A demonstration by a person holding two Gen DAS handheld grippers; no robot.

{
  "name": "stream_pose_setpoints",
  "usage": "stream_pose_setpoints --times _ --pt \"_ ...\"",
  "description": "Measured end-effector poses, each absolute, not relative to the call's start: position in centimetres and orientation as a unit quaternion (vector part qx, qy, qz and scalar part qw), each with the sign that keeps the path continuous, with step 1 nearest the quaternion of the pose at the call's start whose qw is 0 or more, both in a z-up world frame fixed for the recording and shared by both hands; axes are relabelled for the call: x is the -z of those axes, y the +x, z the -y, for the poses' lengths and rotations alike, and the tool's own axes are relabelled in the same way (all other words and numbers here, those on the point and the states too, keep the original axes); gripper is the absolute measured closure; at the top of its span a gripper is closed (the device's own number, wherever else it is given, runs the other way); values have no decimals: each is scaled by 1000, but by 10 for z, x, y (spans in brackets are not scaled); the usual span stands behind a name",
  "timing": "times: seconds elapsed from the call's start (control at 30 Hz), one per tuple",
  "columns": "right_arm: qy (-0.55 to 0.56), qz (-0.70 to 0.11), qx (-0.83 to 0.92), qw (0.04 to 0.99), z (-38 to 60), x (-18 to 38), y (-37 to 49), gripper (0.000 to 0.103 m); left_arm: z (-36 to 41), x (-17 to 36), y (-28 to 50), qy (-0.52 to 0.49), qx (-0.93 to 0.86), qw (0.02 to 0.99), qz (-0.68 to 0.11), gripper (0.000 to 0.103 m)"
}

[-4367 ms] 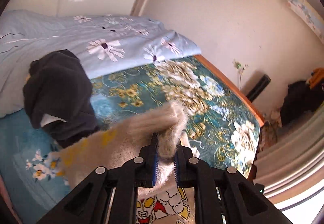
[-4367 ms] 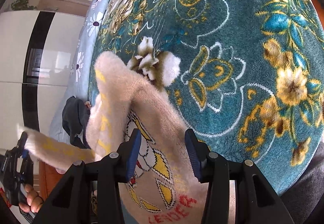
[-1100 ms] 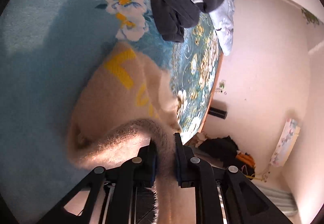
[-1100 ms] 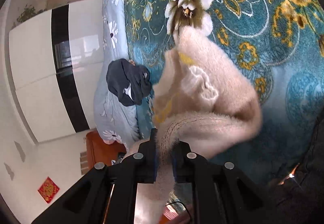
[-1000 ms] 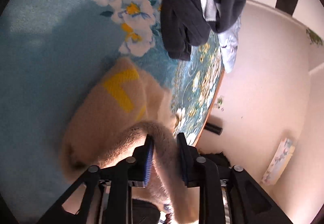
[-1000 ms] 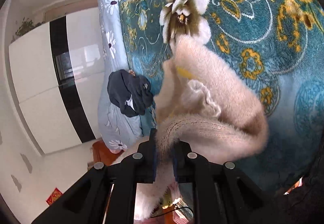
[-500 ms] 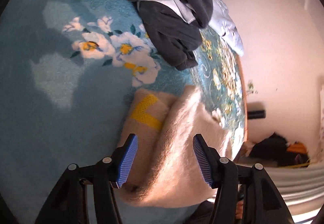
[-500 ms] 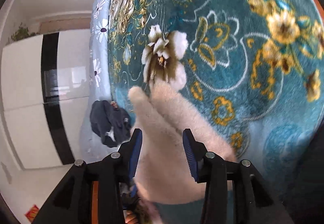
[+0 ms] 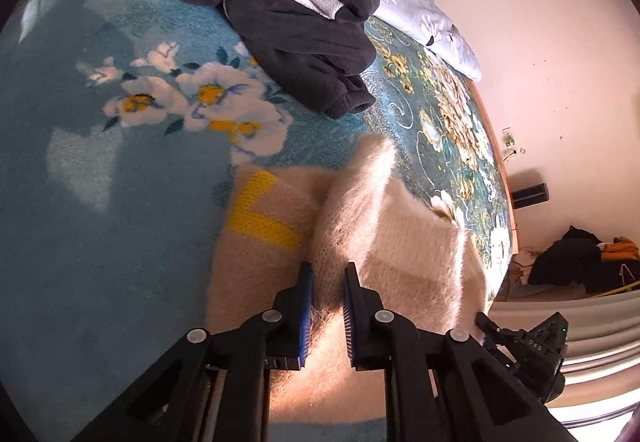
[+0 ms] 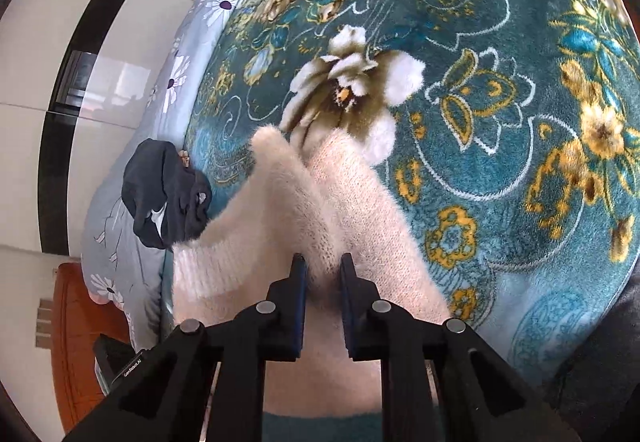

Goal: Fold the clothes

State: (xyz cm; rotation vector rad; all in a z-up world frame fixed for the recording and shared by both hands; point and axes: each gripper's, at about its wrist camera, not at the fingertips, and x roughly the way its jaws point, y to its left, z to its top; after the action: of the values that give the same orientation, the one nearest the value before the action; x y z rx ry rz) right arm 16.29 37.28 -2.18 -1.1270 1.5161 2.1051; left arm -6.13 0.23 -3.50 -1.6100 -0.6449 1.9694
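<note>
A fluffy cream sweater [image 9: 400, 242] lies folded on the teal flowered blanket [image 9: 100, 202], with a yellow knitted mark [image 9: 256, 218] showing on its lower layer. My left gripper [image 9: 328, 282] is shut on a raised fold at the sweater's near edge. In the right wrist view the sweater [image 10: 280, 210] forms a ridge running away from me, and my right gripper [image 10: 322, 274] is shut on the near end of that ridge. The other gripper's body [image 9: 528, 342] shows low at the right of the left wrist view.
A dark grey fleece garment [image 9: 296, 2] lies heaped beyond the sweater, also seen as the dark garment [image 10: 164, 194] at the left. A pale blue flowered quilt [image 9: 420, 22] covers the far part of the bed. The wooden bed edge [image 9: 492, 146], dark clothes on the floor [image 9: 576, 262] and a white wardrobe [image 10: 40, 82] surround it.
About a second ago both grippers held the sweater, then both opened wide over it as it lay folded. Now both have shut again on folds at its near edge.
</note>
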Motion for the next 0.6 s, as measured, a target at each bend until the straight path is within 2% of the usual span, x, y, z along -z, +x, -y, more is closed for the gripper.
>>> stream_pose_setpoints --times 0.1,0.27,0.33,0.4,0.43,0.47,0.5,0.53,0.57,0.6 --pt "-382 -532 -736 169 -373 20 171 90 15 32 -58 -587 -729 248 250 89" --pt "-397 -545 -714 185 -377 34 174 90 31 57 -63 -619 -724 198 230 93" --pt "-396 -543 -717 185 -377 34 173 87 34 63 -61 -624 -712 204 249 93" --pt "-385 -543 -722 187 -378 31 175 83 35 62 -59 -615 -711 219 263 84" --pt "-377 -543 -726 190 -378 30 177 68 36 60 -60 -611 -711 223 265 79" --pt "-368 -542 -729 198 -379 28 179 56 36 58 -61 -608 -712 227 268 63" --pt "-361 -545 -729 205 -380 28 179 32 37 56 -62 -604 -715 227 269 43" --pt "-356 -552 -725 208 -382 31 180 20 38 55 -63 -600 -718 228 270 35" --pt "-352 -560 -720 210 -384 34 181 19 39 56 -64 -597 -719 228 274 23" --pt "-349 -567 -716 212 -386 37 182 18 41 58 -65 -596 -716 228 281 17"
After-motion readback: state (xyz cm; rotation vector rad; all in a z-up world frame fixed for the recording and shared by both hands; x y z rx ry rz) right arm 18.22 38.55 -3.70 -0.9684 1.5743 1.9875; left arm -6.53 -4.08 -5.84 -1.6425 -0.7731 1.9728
